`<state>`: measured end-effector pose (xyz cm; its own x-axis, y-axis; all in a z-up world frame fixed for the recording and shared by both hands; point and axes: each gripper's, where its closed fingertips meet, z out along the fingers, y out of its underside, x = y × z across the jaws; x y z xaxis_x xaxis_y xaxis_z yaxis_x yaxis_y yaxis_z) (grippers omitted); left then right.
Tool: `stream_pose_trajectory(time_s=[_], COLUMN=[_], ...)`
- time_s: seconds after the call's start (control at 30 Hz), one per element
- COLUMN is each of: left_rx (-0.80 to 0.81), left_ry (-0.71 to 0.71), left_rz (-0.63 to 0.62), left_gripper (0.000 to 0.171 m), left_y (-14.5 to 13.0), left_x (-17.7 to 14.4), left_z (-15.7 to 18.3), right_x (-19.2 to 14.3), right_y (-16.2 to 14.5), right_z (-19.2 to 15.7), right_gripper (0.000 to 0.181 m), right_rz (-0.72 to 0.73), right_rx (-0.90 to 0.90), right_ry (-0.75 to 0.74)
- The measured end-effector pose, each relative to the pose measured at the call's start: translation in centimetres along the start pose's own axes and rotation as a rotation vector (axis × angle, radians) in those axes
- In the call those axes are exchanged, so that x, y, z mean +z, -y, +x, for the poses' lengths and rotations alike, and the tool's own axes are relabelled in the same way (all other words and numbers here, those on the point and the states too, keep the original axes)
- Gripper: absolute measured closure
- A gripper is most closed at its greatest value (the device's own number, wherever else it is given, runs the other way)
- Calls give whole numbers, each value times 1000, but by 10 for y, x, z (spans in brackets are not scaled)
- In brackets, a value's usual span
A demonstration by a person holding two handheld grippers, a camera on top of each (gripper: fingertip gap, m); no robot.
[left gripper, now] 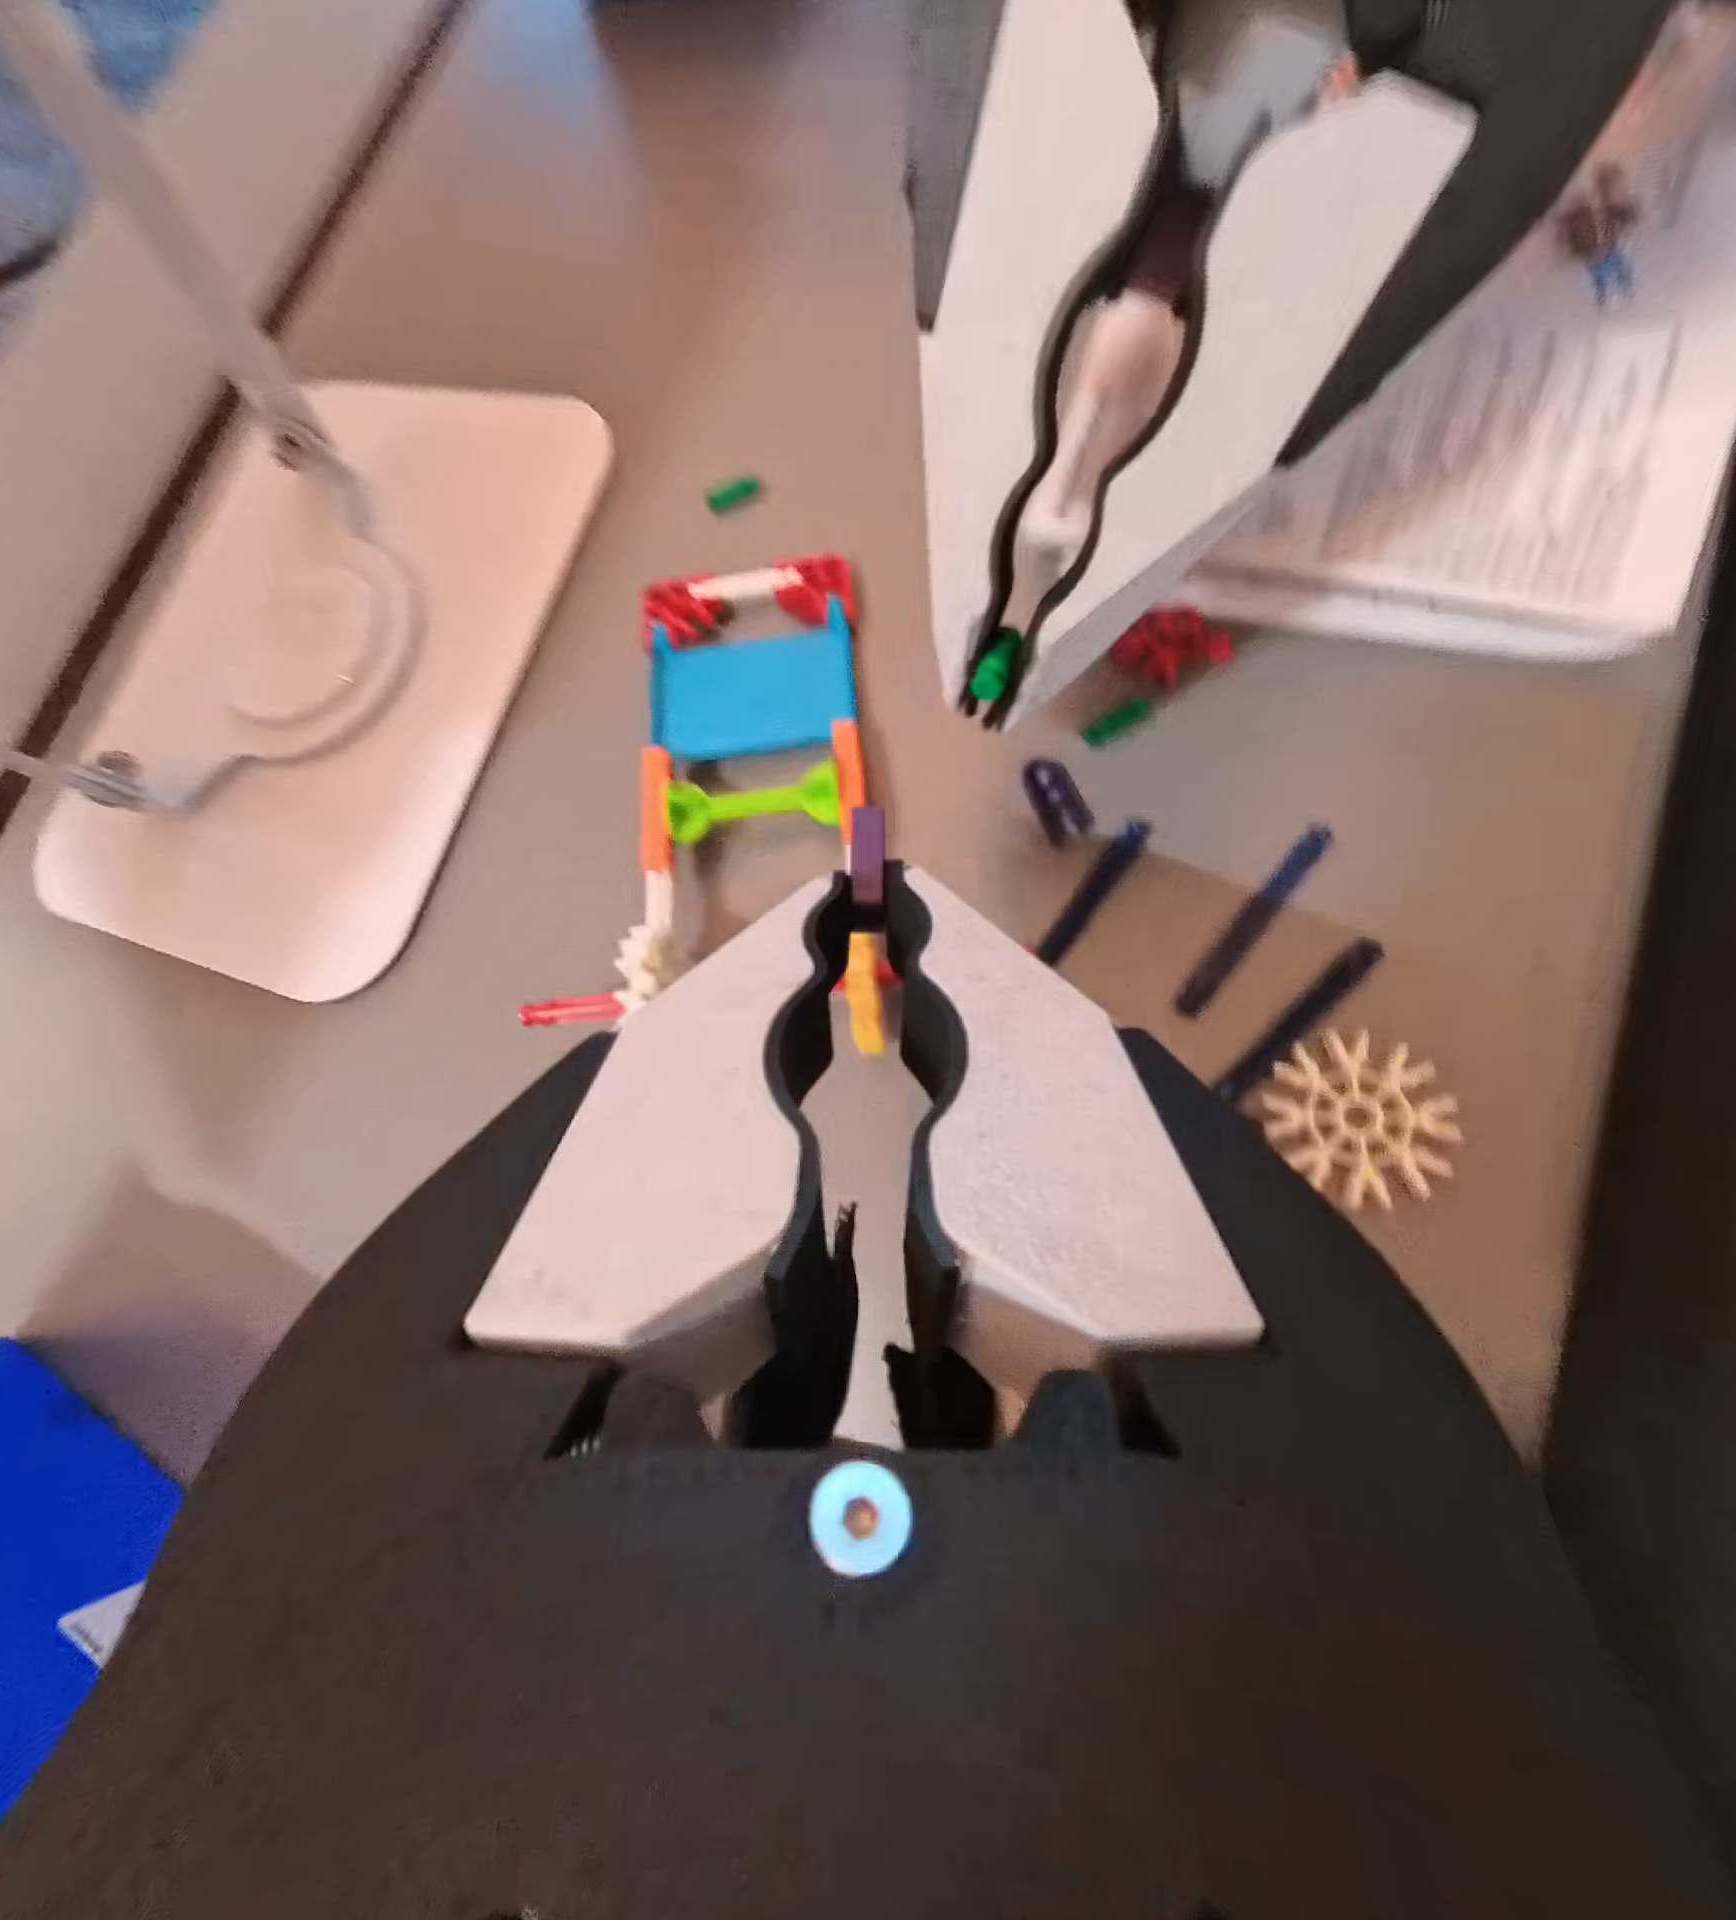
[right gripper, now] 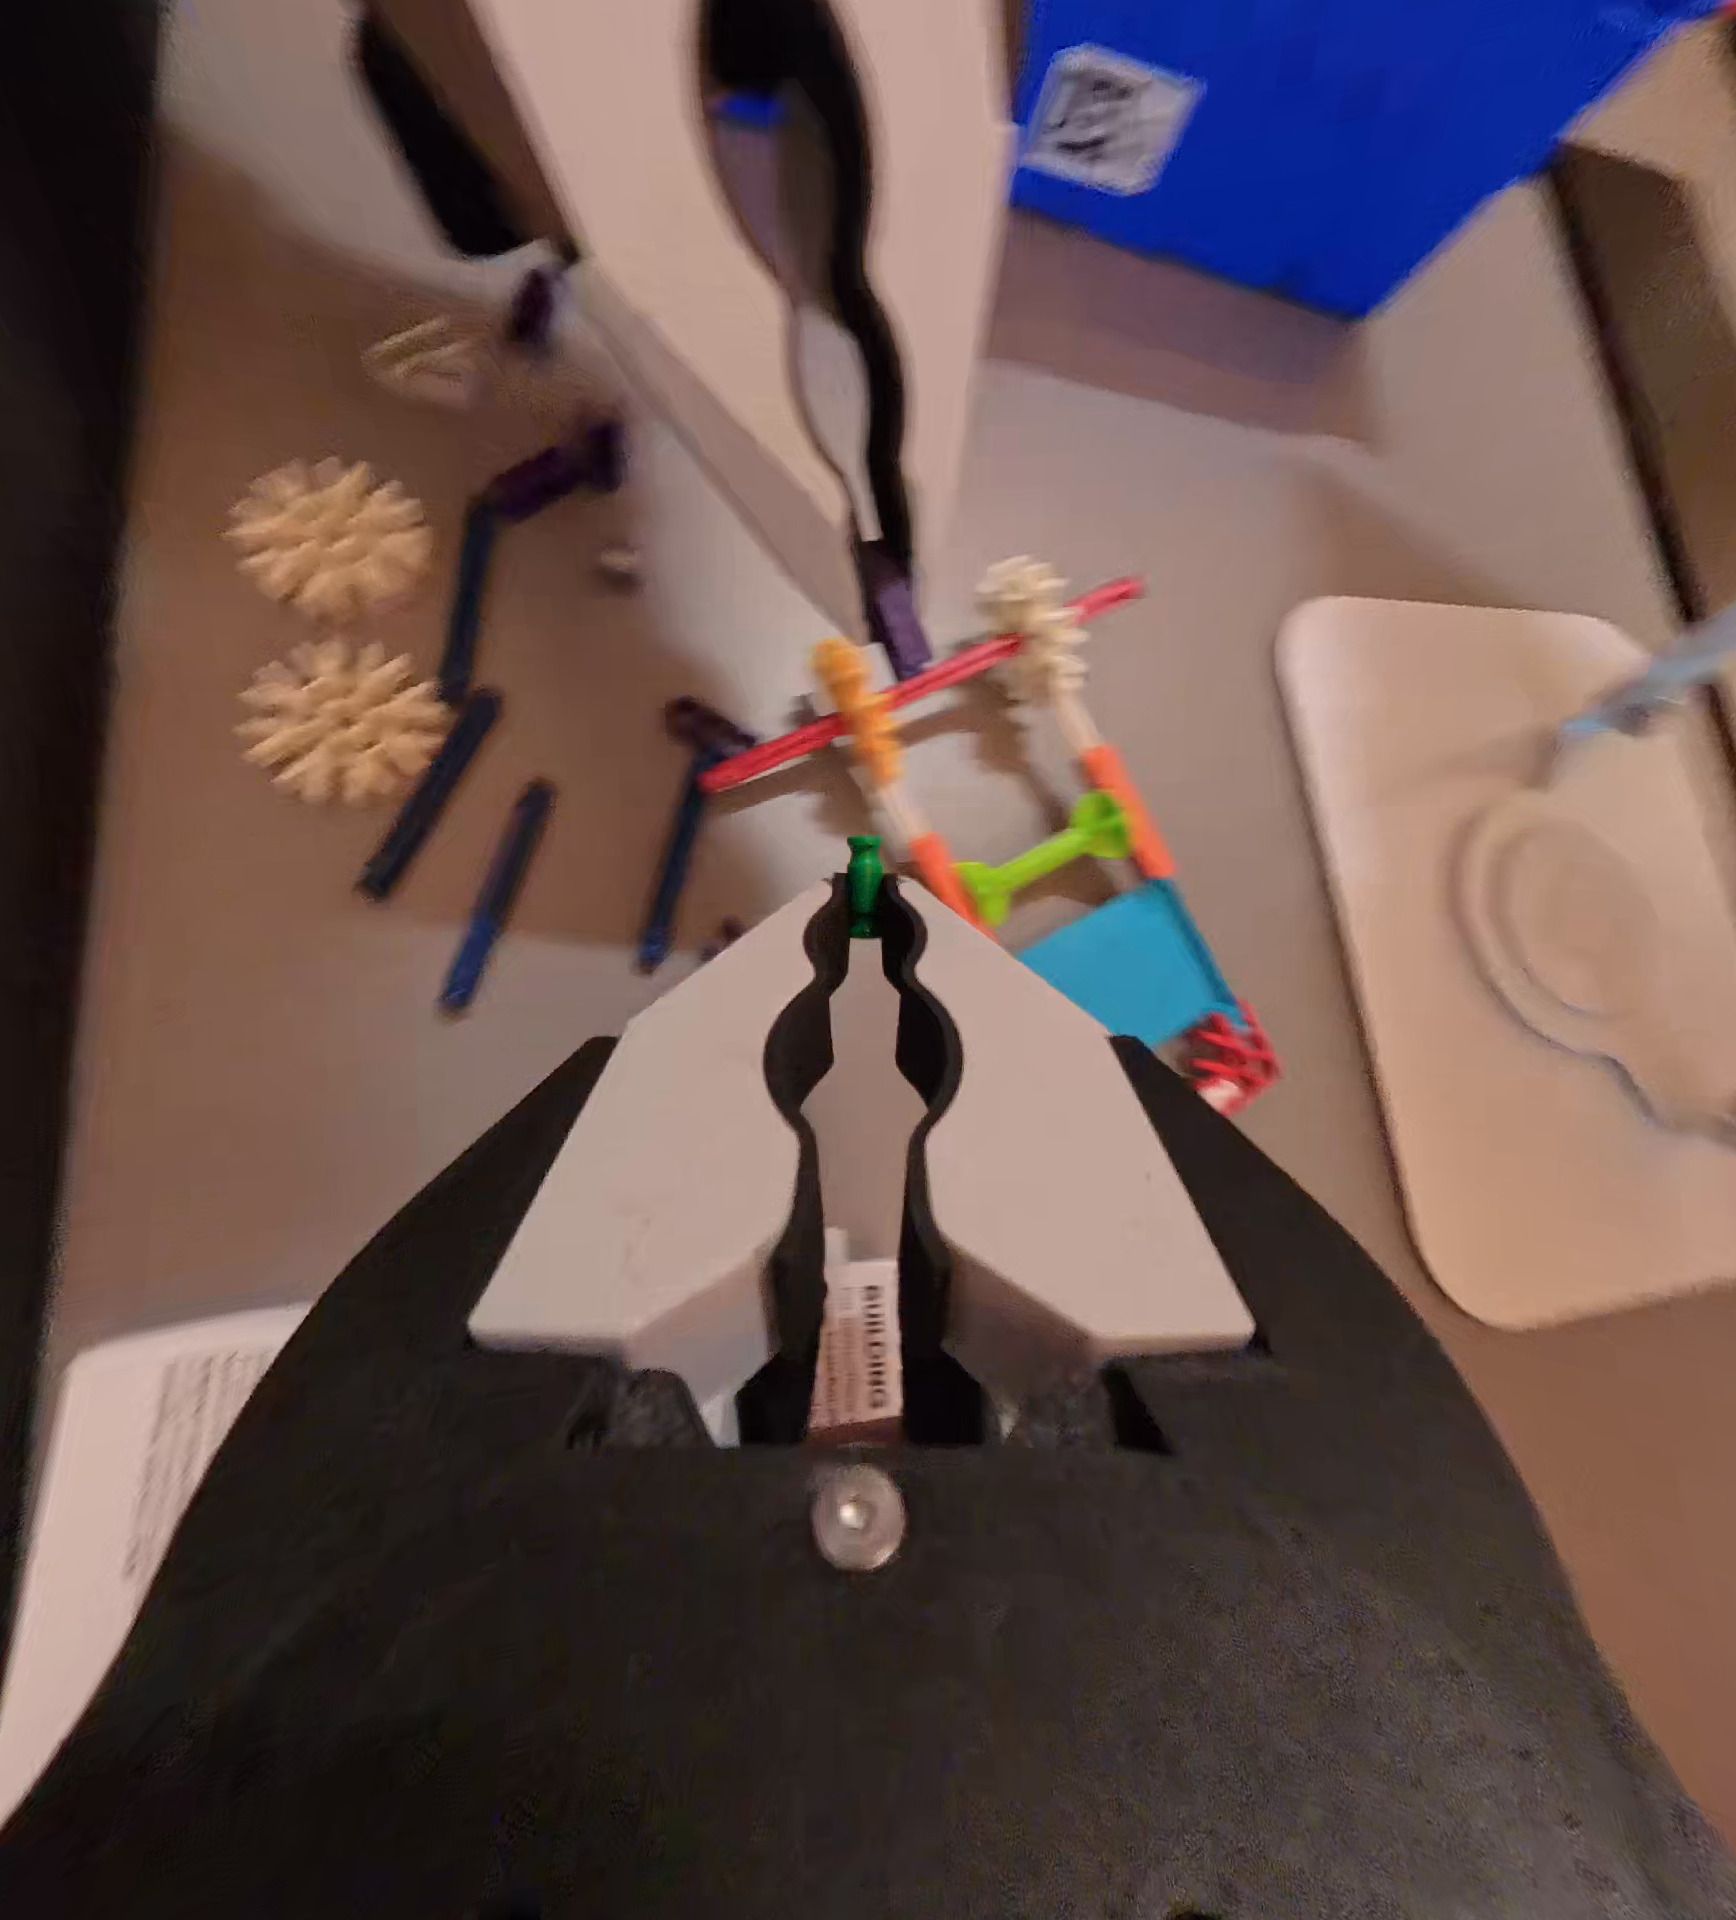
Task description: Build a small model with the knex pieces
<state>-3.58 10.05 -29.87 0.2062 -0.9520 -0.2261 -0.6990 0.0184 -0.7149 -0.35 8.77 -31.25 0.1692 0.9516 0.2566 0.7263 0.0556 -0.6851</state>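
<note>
My left gripper [left gripper: 866,891] is shut on a small purple piece [left gripper: 867,847] and holds it just above the near end of a toy frame [left gripper: 752,698] of rods, with a blue panel, a lime rod, orange sleeves and red connectors. My right gripper [right gripper: 864,902] is shut on a short green rod [right gripper: 864,878] and hovers near the frame's [right gripper: 1124,961] blue panel. The right gripper [left gripper: 994,675] also shows in the left wrist view, and the left gripper [right gripper: 890,582] shows in the right wrist view, above the red rod [right gripper: 905,691].
Dark blue rods [right gripper: 433,800] and cream snowflake connectors [right gripper: 334,717] lie on the brown table. A white stand base [left gripper: 324,675] stands beside the frame. Loose green rods [left gripper: 734,494], red connectors [left gripper: 1170,644], a printed sheet [left gripper: 1466,468] and a blue box [right gripper: 1311,135] are around.
</note>
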Motion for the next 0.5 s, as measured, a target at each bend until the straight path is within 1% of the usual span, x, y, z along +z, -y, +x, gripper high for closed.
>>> stream_pose_trajectory(time_s=[0.1,0.2,0.3,0.37,0.47,0.5], left_rx=[30,49,60,78,69,69], left_ry=[-50,-89,-141,-170,-221,-235], left_rz=[-53,-89,-111,-152,-184,-199], left_gripper=[168,167,167,167,167,167], left_y=[-13,-20,-27,-36,-44,-48], left_x=[-1,-2,-2,-1,2,3], left_z=[12,20,30,36,45,48], right_x=[5,10,14,15,13,12], right_y=[-4,-14,-21,-23,-22,-22], right_z=[-22,-37,-47,-52,-59,-60], right_gripper=[179,179,178,178,161,159], right_rz=[-42,-100,-140,-154,-151,-150], right_rx=[-65,-118,-145,-158,-151,-147], right_ry=[90,143,177,195,230,238])
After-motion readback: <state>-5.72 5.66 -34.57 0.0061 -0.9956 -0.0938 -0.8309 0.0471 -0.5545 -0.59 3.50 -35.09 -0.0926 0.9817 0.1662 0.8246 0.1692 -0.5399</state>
